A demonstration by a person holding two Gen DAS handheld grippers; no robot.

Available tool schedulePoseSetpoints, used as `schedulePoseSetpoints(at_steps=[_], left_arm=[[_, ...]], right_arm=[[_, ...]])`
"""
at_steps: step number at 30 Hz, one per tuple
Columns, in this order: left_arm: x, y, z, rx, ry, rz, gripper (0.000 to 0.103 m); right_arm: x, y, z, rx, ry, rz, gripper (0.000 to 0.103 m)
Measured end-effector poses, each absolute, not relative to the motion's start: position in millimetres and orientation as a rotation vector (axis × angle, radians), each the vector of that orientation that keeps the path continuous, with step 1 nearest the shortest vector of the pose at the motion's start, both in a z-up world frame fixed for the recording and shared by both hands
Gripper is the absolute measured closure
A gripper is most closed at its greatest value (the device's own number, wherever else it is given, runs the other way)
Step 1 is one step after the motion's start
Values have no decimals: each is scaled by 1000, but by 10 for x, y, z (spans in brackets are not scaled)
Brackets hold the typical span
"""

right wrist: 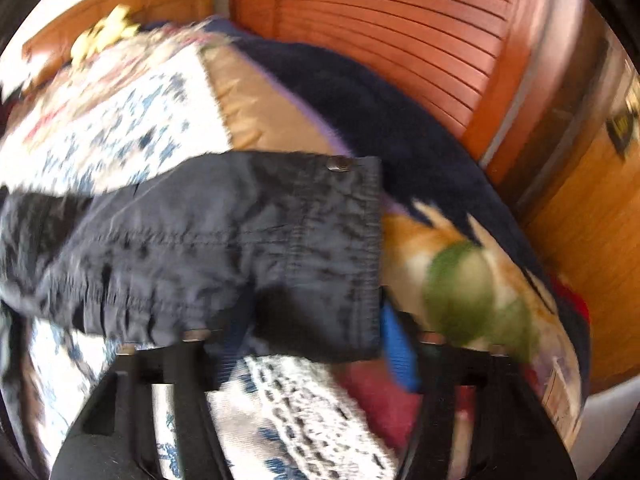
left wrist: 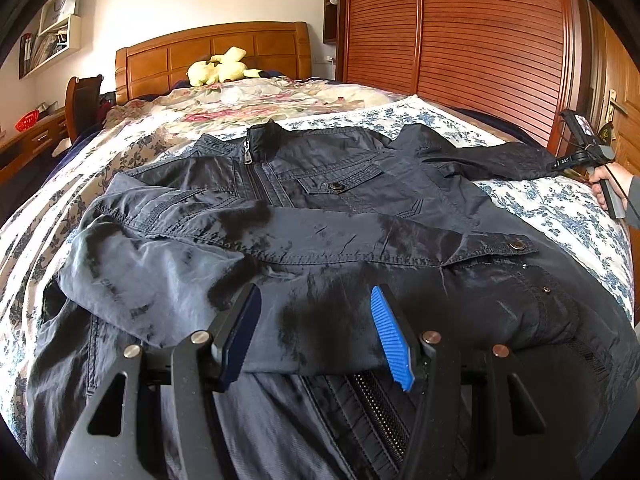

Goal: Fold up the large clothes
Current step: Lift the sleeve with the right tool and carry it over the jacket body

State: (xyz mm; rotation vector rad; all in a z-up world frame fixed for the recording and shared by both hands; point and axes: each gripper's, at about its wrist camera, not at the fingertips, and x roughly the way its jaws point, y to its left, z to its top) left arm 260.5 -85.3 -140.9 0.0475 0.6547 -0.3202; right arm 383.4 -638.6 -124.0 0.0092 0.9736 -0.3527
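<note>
A dark navy jacket [left wrist: 320, 208] lies front up on the bed, collar toward the headboard. Its left sleeve is folded across the chest, the cuff [left wrist: 500, 246] lying at the right. My left gripper [left wrist: 316, 320] is open just above the folded sleeve, blue pads apart, holding nothing. The other sleeve [left wrist: 492, 156] stretches to the right edge of the bed, where my right gripper [left wrist: 576, 162] is seen in a hand. In the blurred right wrist view the sleeve cuff [right wrist: 312, 240] lies across my right gripper [right wrist: 312, 344], whose jaws stand wide apart around it.
The bed carries a blue floral sheet [left wrist: 560, 216] and a floral quilt [left wrist: 248, 100], with a yellow plush toy [left wrist: 218, 68] at the wooden headboard. A slatted wooden wardrobe [left wrist: 460, 32] stands right of the bed. A dark blanket [right wrist: 380, 120] hangs off the bed's right side.
</note>
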Motion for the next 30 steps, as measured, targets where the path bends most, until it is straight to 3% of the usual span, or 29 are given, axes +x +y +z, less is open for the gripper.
schedulePoseSetpoints(at_steps=[3, 5, 18, 30], left_arm=[[2597, -840, -1420, 51, 650, -316, 47], [2579, -843, -1411, 52, 647, -316, 47], [2242, -645, -1094, 54, 590, -366, 47], [1994, -104, -894, 7, 558, -303, 46]], right_arm=[[3828, -6081, -1184, -129, 960, -340, 87], [3784, -5937, -1044, -170, 918, -342, 89], [3392, -4651, 212, -338, 664, -225, 90], [3532, -3378, 368, -409, 630, -42, 90]])
